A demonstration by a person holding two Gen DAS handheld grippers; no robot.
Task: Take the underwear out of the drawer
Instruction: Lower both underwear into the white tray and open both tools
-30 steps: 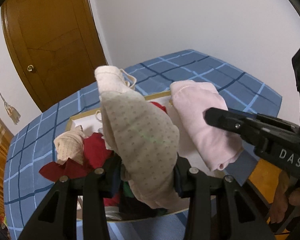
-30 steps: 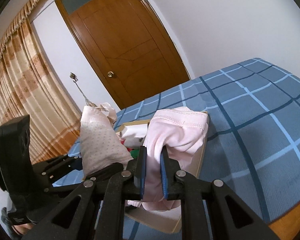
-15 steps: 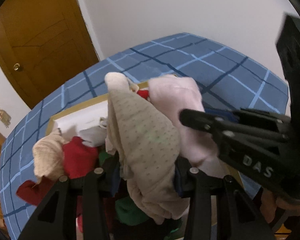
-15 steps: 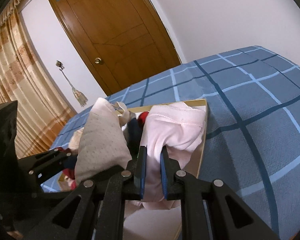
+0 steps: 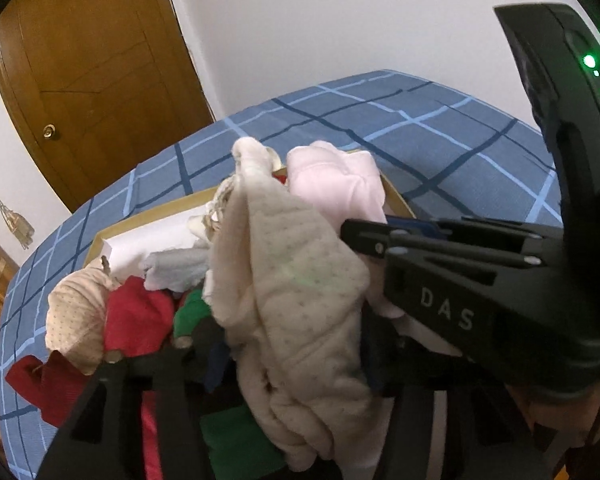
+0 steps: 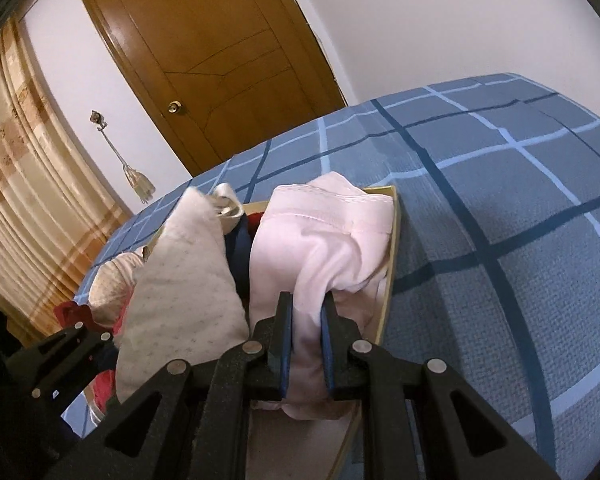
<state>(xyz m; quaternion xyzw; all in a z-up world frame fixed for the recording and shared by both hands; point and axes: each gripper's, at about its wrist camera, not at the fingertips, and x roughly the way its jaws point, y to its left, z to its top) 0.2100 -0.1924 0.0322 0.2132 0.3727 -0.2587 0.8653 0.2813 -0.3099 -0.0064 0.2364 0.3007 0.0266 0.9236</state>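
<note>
A wooden drawer [image 5: 104, 236] lies on the blue checked bed, full of bunched underwear. My left gripper [image 5: 288, 336] is shut on a cream dotted piece [image 5: 300, 288], which covers its fingertips and hangs just above the drawer. My right gripper [image 6: 306, 320] is shut on a pale pink piece [image 6: 324, 232], held over the drawer's right rim [image 6: 392, 264]. The cream piece [image 6: 184, 280] and the left gripper [image 6: 60, 352] show at the left of the right wrist view. The right gripper [image 5: 364, 236] crosses the left wrist view, with the pink piece [image 5: 336, 184] behind it.
Red [image 5: 136, 316], green [image 5: 188, 312], grey [image 5: 176, 268] and another cream dotted [image 5: 76, 312] garments fill the drawer. The blue checked bedspread [image 6: 500, 200] spreads to the right. A wooden door [image 6: 220, 60], a white wall and a curtain [image 6: 32, 200] stand behind.
Both grippers have come down lower and closer to the drawer with their garments still held. The right gripper now sits nearer and larger in the left wrist view.
</note>
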